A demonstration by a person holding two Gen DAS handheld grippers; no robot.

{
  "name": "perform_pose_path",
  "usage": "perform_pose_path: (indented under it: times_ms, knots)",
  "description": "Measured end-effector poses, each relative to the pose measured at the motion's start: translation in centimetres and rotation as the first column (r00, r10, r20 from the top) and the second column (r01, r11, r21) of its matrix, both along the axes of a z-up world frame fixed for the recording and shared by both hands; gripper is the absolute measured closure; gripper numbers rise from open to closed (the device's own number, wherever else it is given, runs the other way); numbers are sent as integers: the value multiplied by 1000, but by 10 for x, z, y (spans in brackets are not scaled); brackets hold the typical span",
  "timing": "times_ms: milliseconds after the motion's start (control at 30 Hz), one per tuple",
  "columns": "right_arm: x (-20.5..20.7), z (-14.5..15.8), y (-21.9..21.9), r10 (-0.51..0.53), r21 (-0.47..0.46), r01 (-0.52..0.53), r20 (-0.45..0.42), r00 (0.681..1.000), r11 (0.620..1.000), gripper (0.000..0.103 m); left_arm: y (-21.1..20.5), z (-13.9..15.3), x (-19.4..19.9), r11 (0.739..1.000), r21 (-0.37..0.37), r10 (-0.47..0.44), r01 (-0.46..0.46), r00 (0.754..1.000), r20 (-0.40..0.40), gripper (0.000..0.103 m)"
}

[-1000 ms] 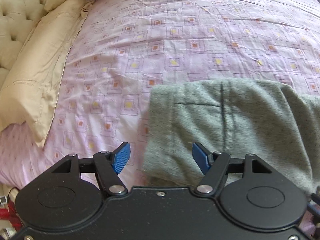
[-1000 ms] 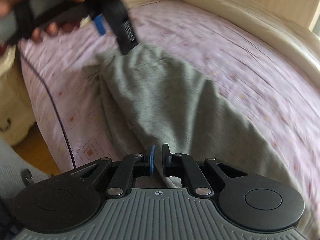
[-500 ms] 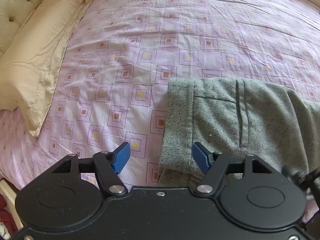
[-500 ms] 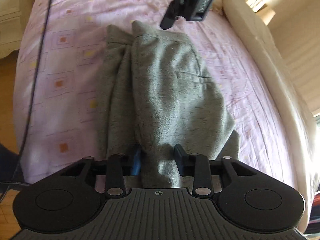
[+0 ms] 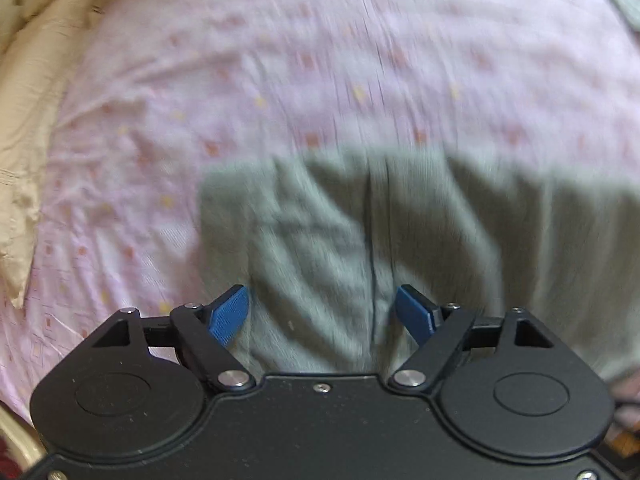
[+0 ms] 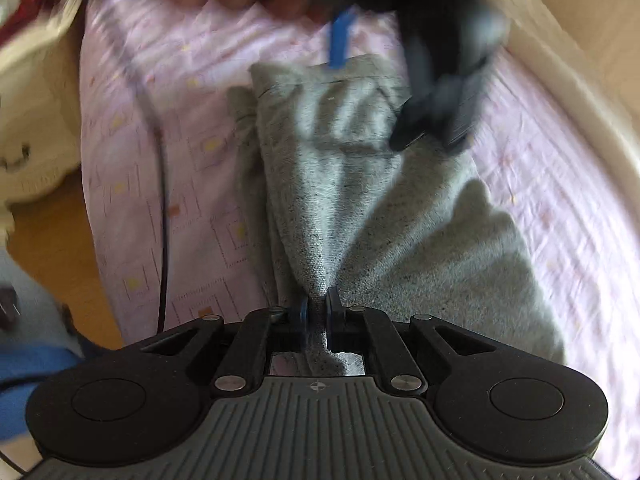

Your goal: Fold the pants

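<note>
Grey pants (image 5: 360, 220) lie on the pink patterned bedsheet (image 5: 280, 80). My left gripper (image 5: 322, 314) is open, its blue fingertips spread over the waistband end of the pants; the view is blurred. In the right wrist view the pants (image 6: 360, 200) stretch away from me, bunched into a ridge. My right gripper (image 6: 316, 312) is shut on a pinch of the grey fabric at the near end. The left gripper (image 6: 400, 80) shows blurred at the far end of the pants, held by a hand.
A cream pillow (image 5: 28, 140) lies at the bed's left edge. A black cable (image 6: 162, 200) runs across the sheet left of the pants. A cream bed border (image 6: 560, 80) curves along the right. Wooden floor (image 6: 52, 248) shows at the left.
My right gripper has closed on the pants fabric. My left gripper has moved right and over the waistband, so cloth now lies between its open fingers.
</note>
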State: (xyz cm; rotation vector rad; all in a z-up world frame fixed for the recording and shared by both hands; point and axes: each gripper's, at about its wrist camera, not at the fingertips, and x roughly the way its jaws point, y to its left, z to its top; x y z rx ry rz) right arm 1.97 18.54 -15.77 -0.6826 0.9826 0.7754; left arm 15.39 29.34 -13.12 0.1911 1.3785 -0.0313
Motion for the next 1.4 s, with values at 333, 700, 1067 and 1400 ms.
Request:
perform_pose_path:
  times_ms: [333,700,1067,1400]
  knots:
    - [44,62,-100,-365,216,379,-102,925,900,95,46,-24,-17,975,-121,181,-189,981,-74,0]
    - [166,12,-150,-531,98,539,-99,842,836,95,18,-2,-27,982,-7,188,-188,982,-23,13]
    - [75,17,-129,-239,76,241,-38,970,967,95,-66,56,32,996,-75,48,-38,989,142,25]
    - [69,21,-140,-240,105,247,-74,968,963,95,-118,5,20,990,-4,-142,142,990,11,25]
